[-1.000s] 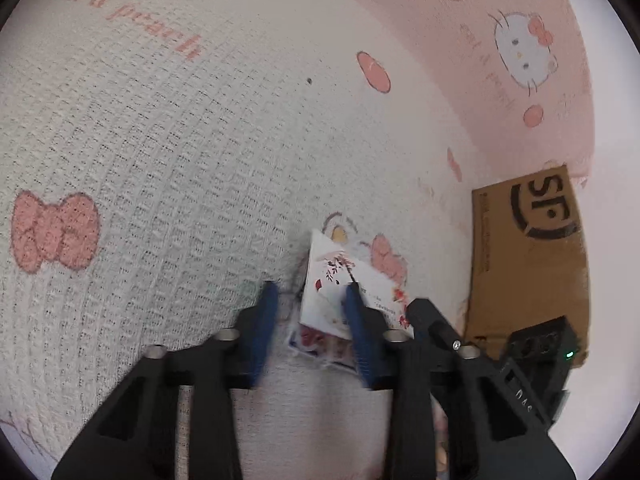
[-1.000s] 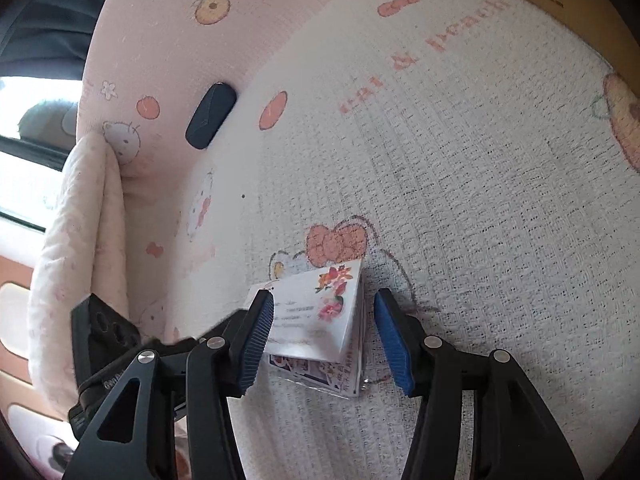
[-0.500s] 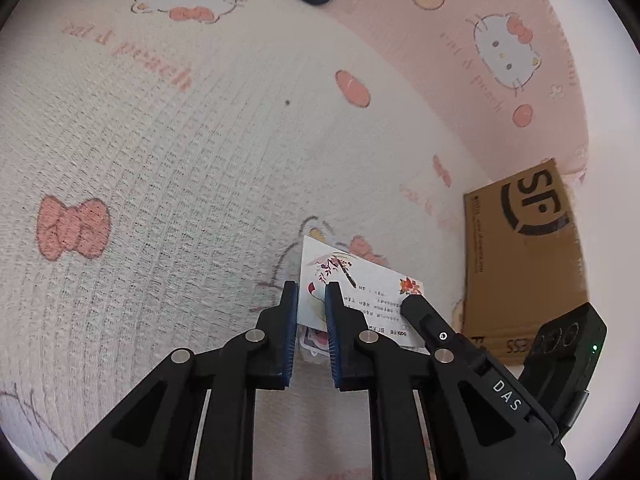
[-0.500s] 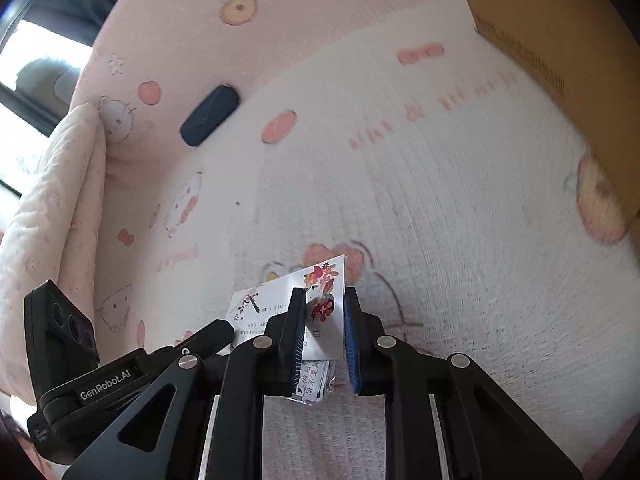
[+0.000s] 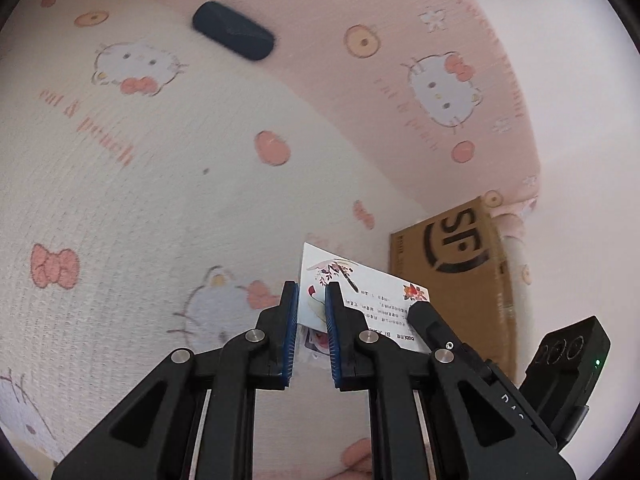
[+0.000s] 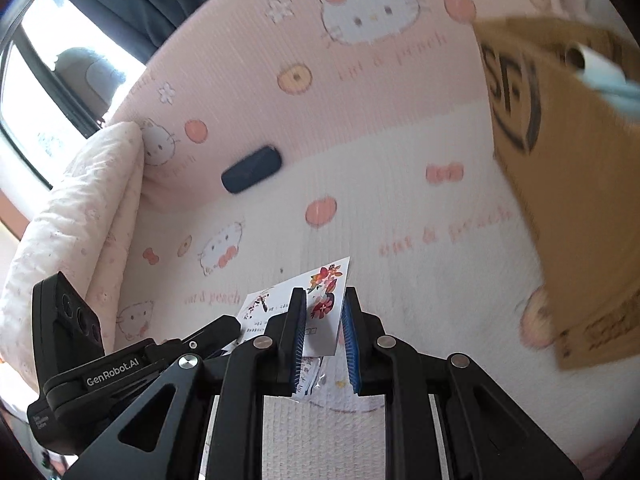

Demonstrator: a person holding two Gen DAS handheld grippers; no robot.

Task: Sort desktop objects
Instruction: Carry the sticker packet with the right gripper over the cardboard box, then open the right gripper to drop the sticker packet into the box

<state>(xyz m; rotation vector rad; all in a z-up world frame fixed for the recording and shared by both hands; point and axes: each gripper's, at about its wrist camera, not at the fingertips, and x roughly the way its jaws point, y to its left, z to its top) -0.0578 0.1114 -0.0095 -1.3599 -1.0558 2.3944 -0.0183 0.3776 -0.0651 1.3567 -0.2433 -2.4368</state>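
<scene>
My left gripper (image 5: 311,300) clenched on one end of card packet (image 5: 360,300); my right gripper (image 6: 324,312) clenched on other end (image 6: 320,300); packet held between both, lifted off blanket (image 5: 140,200); cardboard box (image 5: 460,264) just beyond packet's right edge; dark case (image 5: 234,36) well apart at far fold; open blanket to left; pillow (image 6: 72,208) along far left edge.
</scene>
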